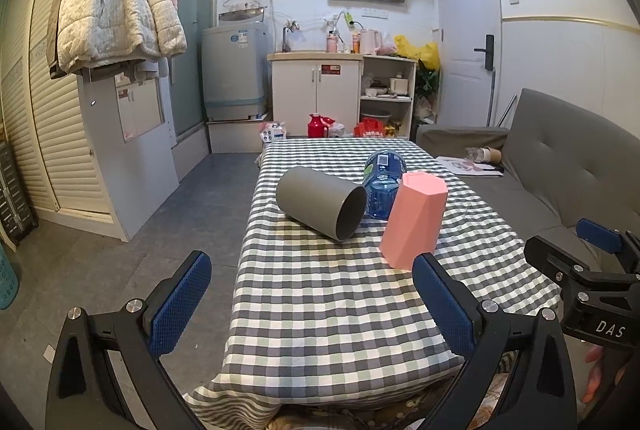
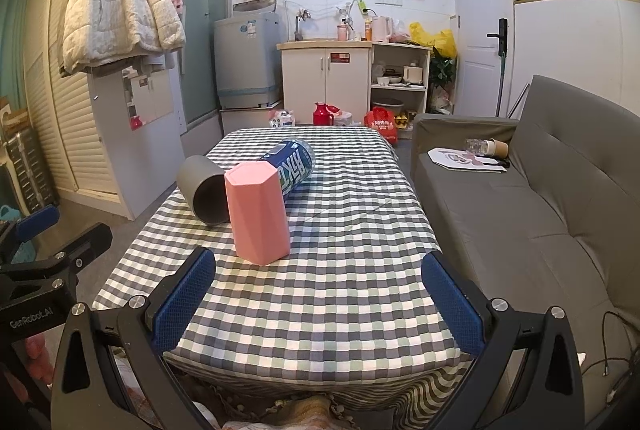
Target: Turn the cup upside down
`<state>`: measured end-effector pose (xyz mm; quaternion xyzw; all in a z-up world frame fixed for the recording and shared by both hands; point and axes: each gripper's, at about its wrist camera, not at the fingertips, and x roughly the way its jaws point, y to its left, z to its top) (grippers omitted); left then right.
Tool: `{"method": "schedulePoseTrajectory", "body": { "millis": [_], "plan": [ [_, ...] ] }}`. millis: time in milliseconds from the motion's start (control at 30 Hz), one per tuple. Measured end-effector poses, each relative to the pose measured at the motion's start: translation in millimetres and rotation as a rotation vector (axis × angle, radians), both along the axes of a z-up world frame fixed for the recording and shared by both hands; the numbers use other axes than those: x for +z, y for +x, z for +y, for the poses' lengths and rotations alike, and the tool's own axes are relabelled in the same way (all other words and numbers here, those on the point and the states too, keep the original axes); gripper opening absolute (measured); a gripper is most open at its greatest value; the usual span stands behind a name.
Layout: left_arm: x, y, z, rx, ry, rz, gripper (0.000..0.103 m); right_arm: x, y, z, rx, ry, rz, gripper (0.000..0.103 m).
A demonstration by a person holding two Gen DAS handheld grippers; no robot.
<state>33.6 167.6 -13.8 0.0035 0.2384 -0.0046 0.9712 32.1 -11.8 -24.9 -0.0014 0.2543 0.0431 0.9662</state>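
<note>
Checked tablecloth (image 1: 320, 310) covers a long table running toward the kitchen counter (image 1: 316, 57). Pink faceted cup (image 1: 413, 220) stands on the cloth. Just behind it: grey cylinder (image 1: 320, 203) on its side, mouth facing the cameras, and a blue bottle (image 1: 383, 186) also lying down. Grey sofa (image 2: 540, 214) to the cup's right. Left gripper (image 1: 312, 304) and right gripper (image 2: 320, 304) both nearer than the cup, jaws spread wide, nothing between them.
</note>
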Motion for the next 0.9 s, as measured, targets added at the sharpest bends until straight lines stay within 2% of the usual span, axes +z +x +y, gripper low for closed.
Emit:
{"method": "schedulePoseTrajectory", "body": {
  "millis": [900],
  "plan": [
    [0.7,0.4,-0.4,0.002,-0.001,0.002,0.103,-1.6,0.3,2.8,0.005,-0.014,0.001,0.103]
  ]
}}
